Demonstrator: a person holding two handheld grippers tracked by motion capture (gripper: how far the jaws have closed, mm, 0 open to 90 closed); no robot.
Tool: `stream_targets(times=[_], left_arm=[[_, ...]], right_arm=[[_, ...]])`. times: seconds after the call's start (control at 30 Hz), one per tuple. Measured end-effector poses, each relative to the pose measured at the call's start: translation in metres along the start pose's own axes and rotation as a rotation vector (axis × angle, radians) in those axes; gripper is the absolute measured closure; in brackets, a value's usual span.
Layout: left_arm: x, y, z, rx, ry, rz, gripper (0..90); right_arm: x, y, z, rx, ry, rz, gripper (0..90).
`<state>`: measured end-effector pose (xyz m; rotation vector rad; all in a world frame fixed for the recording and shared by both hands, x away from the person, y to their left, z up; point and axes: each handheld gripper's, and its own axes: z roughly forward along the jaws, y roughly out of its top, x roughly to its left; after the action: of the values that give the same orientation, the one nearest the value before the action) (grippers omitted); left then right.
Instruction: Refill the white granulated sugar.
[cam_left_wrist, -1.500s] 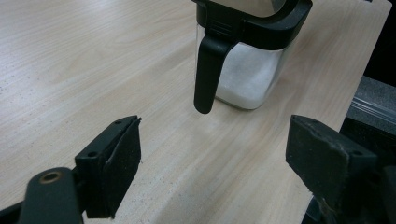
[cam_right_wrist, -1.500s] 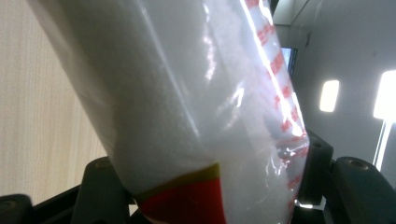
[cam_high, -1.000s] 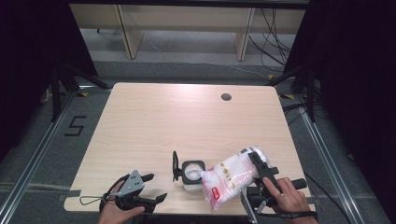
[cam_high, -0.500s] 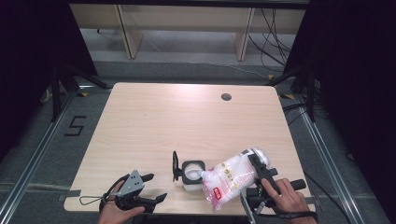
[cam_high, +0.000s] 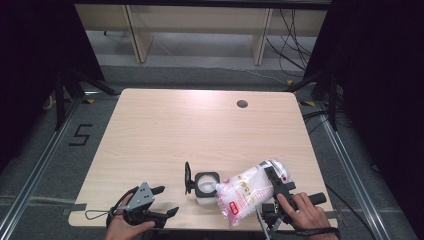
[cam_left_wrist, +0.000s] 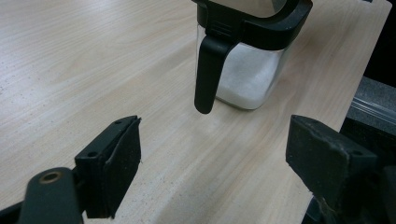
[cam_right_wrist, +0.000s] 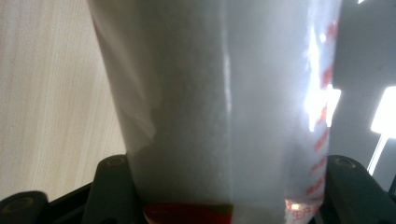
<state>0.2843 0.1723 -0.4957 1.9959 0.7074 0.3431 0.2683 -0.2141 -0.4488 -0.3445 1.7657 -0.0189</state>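
A clear square jar (cam_high: 206, 186) with white powder stands near the table's front edge, its black lid (cam_high: 187, 177) flipped open to the left. My right gripper (cam_high: 267, 192) is shut on a plastic bag of white grains (cam_high: 247, 192) with red print. The bag is tilted, its low corner at the jar's mouth. The jaws have just been closing on the bag (cam_right_wrist: 219, 102), which sits between them in the right gripper view (cam_right_wrist: 219, 186). My left gripper (cam_high: 167, 200) rests open at the front left, left of the jar (cam_left_wrist: 247, 79), with nothing between its jaws (cam_left_wrist: 210, 168).
The wooden table (cam_high: 200, 130) has a round cable hole (cam_high: 242, 104) at the back right. Both hands sit at the front edge. Beyond the table lie a grey floor, cables and wooden shelf legs (cam_high: 134, 35).
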Motion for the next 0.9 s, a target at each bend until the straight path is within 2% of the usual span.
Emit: stream_targets(times=[0.03,0.07,0.1,0.13,0.17,0.2,0.23,0.27,0.33,0.37,0.4,0.43,0.47,0.5,0.53,0.57,0.63,0.67,0.7,0.73,0.77,0.8,0.83,0.87,0.9], left_arm=[[0.0,0.0,0.0,0.0,0.0,-0.001,17.6],[0.0,0.0,0.0,0.0,0.0,-0.001,17.6],[0.0,0.0,0.0,0.0,0.0,0.0,17.6],[0.0,0.0,0.0,0.001,0.0,0.001,17.6],[-0.001,0.0,0.0,0.0,0.004,-0.015,17.6],[-0.001,0.0,0.0,0.001,0.003,-0.012,17.6],[-0.001,0.0,0.0,0.001,0.003,-0.012,17.6],[0.0,0.0,0.0,-0.001,0.0,0.0,17.6],[0.0,0.0,0.0,-0.002,0.001,-0.002,17.6],[0.0,0.0,0.0,0.0,0.002,0.0,17.6],[-0.001,-0.001,0.001,-0.001,0.002,-0.019,17.6],[0.0,0.0,0.001,-0.001,0.0,-0.005,17.6],[-0.001,0.0,0.001,0.008,0.005,0.003,17.6],[-0.001,0.0,0.001,-0.003,-0.005,-0.002,17.6],[0.0,0.0,0.001,0.0,-0.002,0.0,17.6],[-0.001,-0.001,0.001,-0.002,0.0,-0.017,17.6],[-0.001,0.0,0.002,-0.009,-0.002,-0.015,17.6],[0.0,0.0,0.0,0.004,0.002,-0.008,17.6],[-0.001,0.0,0.0,0.001,0.003,-0.013,17.6],[0.001,0.0,0.0,0.003,0.003,0.005,17.6],[0.001,0.0,0.0,0.002,0.003,0.003,17.6],[0.001,0.0,0.0,0.002,0.003,0.002,17.6],[0.0,0.0,0.0,-0.002,0.0,-0.002,17.6],[0.0,0.0,0.0,-0.001,-0.002,0.0,17.6],[0.0,0.0,0.0,-0.002,-0.001,0.0,17.6]], right_arm=[[0.003,0.0,0.0,0.005,0.004,0.026,45.2],[0.002,0.0,0.0,0.001,0.005,0.009,45.4],[0.003,0.0,-0.001,0.016,0.012,0.022,45.6],[0.002,0.001,-0.001,0.014,0.014,-0.002,45.8],[0.0,0.001,-0.001,0.008,0.014,-0.024,46.0],[0.0,0.001,-0.001,0.006,0.012,-0.023,46.2],[0.001,0.0,0.0,-0.005,0.005,-0.014,46.5],[0.002,0.0,-0.001,0.01,0.025,0.014,46.7],[-0.002,-0.001,-0.002,0.016,0.084,0.032,47.1],[-0.003,-0.003,0.0,-0.018,0.07,0.04,47.4],[-0.005,-0.004,0.0,-0.027,0.081,0.048,47.7],[-0.003,-0.004,-0.001,-0.021,0.099,0.099,47.9],[-0.004,-0.006,0.001,-0.051,0.095,0.103,48.1],[-0.002,-0.007,0.0,-0.039,0.108,0.156,48.2],[-0.004,-0.009,0.001,-0.063,0.114,0.153,48.3],[-0.002,-0.01,0.001,-0.069,0.126,0.194,48.4],[0.0,-0.011,0.001,-0.087,0.148,0.239,48.6],[0.002,-0.012,0.002,-0.095,0.16,0.276,48.8],[0.001,-0.013,0.003,-0.111,0.162,0.259,48.9],[-0.001,-0.014,0.003,-0.128,0.163,0.243,48.9],[0.003,-0.014,0.002,-0.123,0.185,0.313,49.0],[0.003,-0.015,0.002,-0.13,0.188,0.324,49.1],[0.002,-0.015,0.002,-0.147,0.184,0.312,49.1],[0.005,-0.016,0.002,-0.15,0.197,0.366,49.2],[0.005,-0.017,0.002,-0.157,0.203,0.387,49.2]])
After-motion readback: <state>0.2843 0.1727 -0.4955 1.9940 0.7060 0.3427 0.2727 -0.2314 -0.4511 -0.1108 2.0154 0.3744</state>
